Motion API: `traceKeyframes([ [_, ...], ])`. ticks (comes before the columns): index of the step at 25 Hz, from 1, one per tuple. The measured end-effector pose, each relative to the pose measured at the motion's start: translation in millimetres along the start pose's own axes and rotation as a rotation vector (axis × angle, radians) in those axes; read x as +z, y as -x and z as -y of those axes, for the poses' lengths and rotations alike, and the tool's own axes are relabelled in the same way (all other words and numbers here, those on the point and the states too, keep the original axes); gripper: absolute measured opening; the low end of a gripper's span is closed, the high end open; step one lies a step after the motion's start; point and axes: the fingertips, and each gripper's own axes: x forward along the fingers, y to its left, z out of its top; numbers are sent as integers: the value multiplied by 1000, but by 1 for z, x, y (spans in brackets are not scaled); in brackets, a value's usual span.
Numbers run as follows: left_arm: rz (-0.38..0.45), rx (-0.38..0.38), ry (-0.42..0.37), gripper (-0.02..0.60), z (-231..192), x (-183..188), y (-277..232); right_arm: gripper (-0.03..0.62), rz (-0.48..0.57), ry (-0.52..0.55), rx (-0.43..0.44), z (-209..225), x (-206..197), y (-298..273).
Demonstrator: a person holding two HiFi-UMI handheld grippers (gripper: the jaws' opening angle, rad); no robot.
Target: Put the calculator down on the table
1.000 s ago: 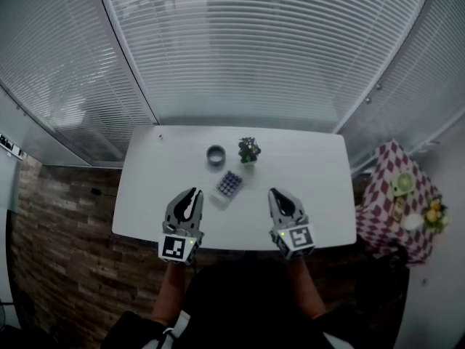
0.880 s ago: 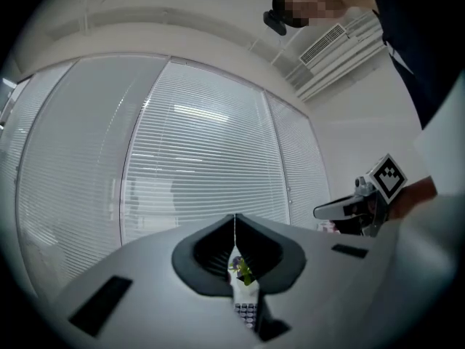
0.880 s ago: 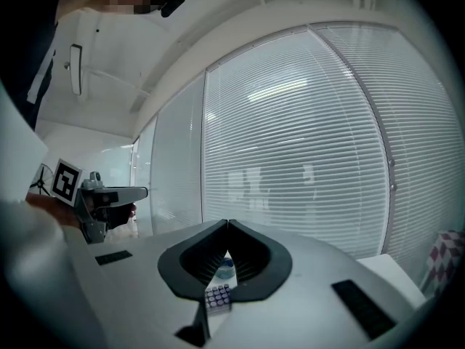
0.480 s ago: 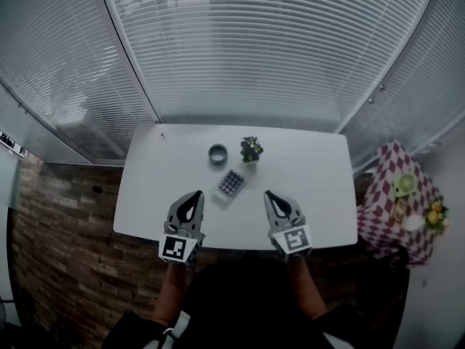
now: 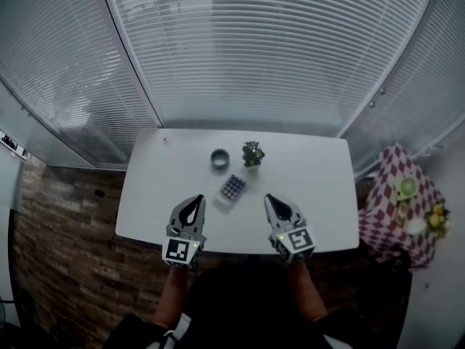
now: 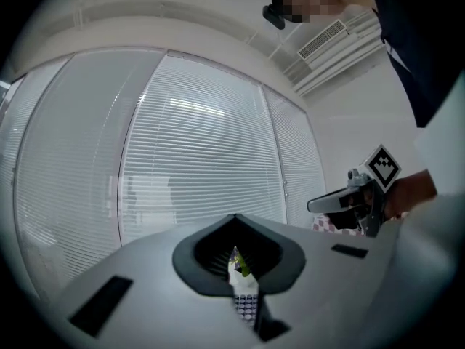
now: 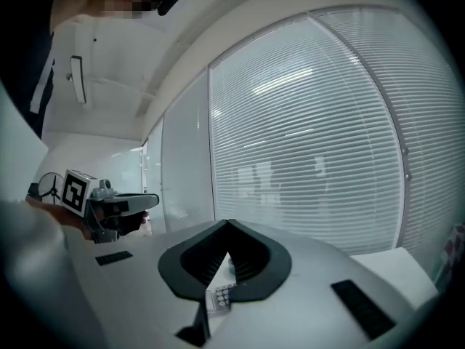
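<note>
- Left gripper [image 5: 193, 205], over the near edge of the table [image 5: 145, 209]: jaws together, nothing between them.
- Right gripper [image 5: 274, 205], level with it on the right: jaws also together and empty.
- Calculator [image 5: 232, 189] lies flat on the table, just beyond the two grippers and between them. Neither touches it, so the task reads as done.
- Risk: if either closed tip drifts forward, it would shove the calculator. It looks light and would likely slide on the smooth top.
- Further out, a grey ring [image 5: 219, 158] and a small potted plant [image 5: 252, 153] stand near the calculator's far end. A push that way could drive it into them, and the plant looks likelier to tip.
- Judgement: draw back toward the near edge, never across the calculator.
</note>
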Motion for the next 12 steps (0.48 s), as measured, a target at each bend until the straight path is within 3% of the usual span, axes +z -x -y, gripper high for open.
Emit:
traceKeyframes([
  [12,-13,-21,23,6,-2,-2,-3,5,-15,-17,-20,6,-7,0],
])
